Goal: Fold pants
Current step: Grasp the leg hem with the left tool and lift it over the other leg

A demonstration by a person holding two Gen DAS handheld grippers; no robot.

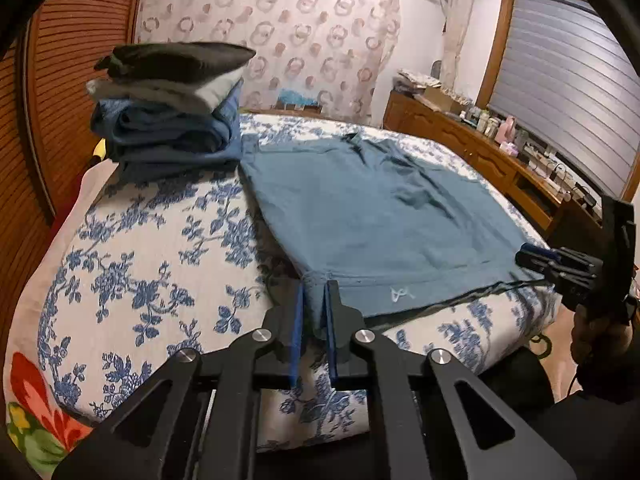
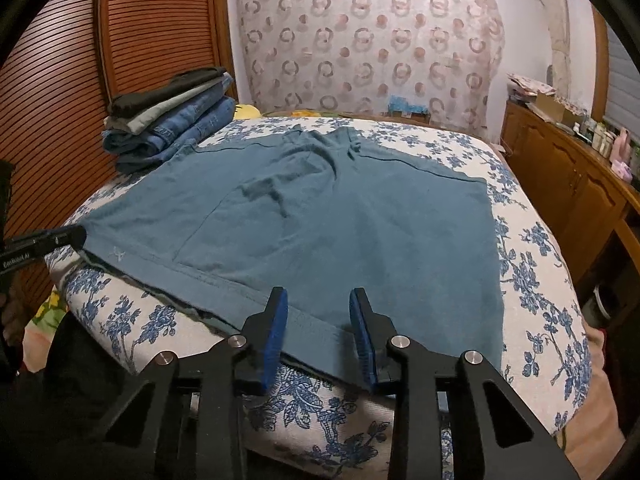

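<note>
Left wrist view shows the left claw (image 1: pixel 314 296) with its blue pads drawn almost together on the near left corner of the teal cotton pants (image 1: pixel 372 216), a pinch of hem caught between them. Those pants lie spread flat on the bed with the white and blue floral cover (image 1: pixel 152 264), their near hem along the bed's front edge and the waistband towards the far side. At the far left of the bed sits a stack of folded clothes, dark, grey and denim blue (image 1: pixel 168 108), touching the pants' far corner. Right wrist view shows the right claw (image 2: pixel 319 304) at the near hem further right, its pads standing apart on either side of the hem; fabric lies between them, but I judge they are not yet pressing on it. Seemingly the step in hand is to secure both near corners before the first fold. To do it well, the right claw should bite right at the hem and take both layers, matching the left one's hold. Then both should rise together, level, keeping the hem taut so no crease forms, and carry it over towards the waistband, edges aligned and clear of the stack.
</note>
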